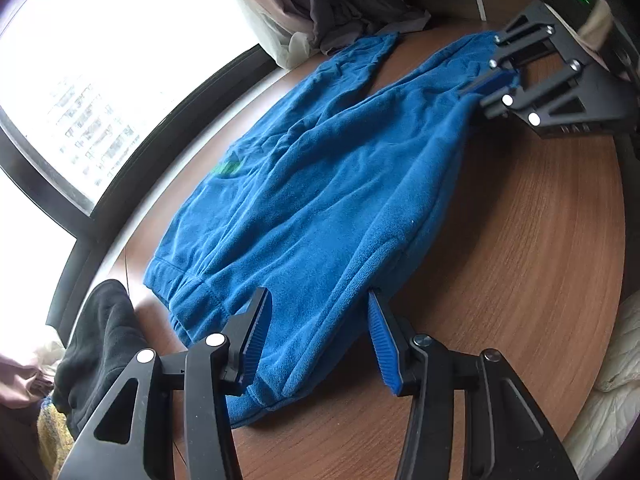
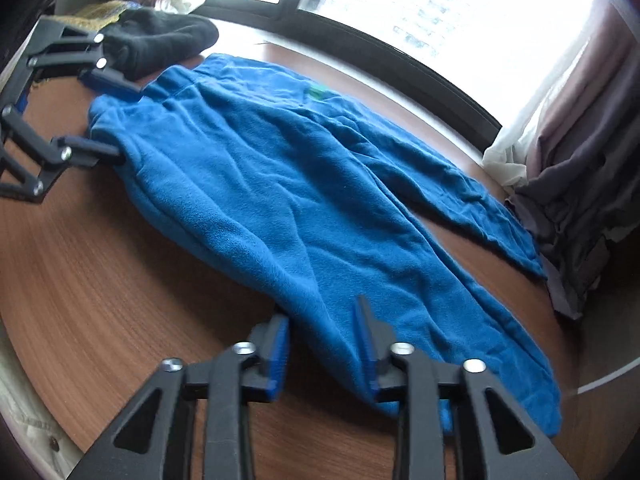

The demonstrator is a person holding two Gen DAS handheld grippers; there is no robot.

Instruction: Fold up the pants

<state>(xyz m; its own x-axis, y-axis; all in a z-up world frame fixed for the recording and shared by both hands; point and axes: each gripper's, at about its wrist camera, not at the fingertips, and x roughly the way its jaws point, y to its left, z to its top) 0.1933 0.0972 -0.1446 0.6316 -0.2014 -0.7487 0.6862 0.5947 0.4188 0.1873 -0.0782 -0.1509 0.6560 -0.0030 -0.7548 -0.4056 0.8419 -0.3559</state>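
Blue fleece pants [image 1: 312, 184] lie spread on a round wooden table [image 1: 520, 260], waist towards me in the left wrist view, legs running away. A small green label [image 1: 226, 168] shows near the waist. My left gripper [image 1: 318, 294] is open and straddles the near corner of the waistband; the cloth touches the left pad, and table shows beside the right pad. In the right wrist view the left gripper [image 2: 128, 120] sits at the waist, far left. My right gripper [image 2: 323, 310] has the near leg of the pants [image 2: 280, 184] between its fingers, close to the hem. Seen from the left, the right gripper [image 1: 480, 68] pinches that cloth.
A black garment [image 2: 160, 40] lies bunched beside the waistband, with something yellow [image 2: 100, 10] behind it. Grey clothes and curtains [image 2: 580, 200] crowd the far leg's hem. A dark-framed window [image 1: 100, 60] runs along the table's far side. White bedding [image 1: 616, 360] lies beyond the table's edge.
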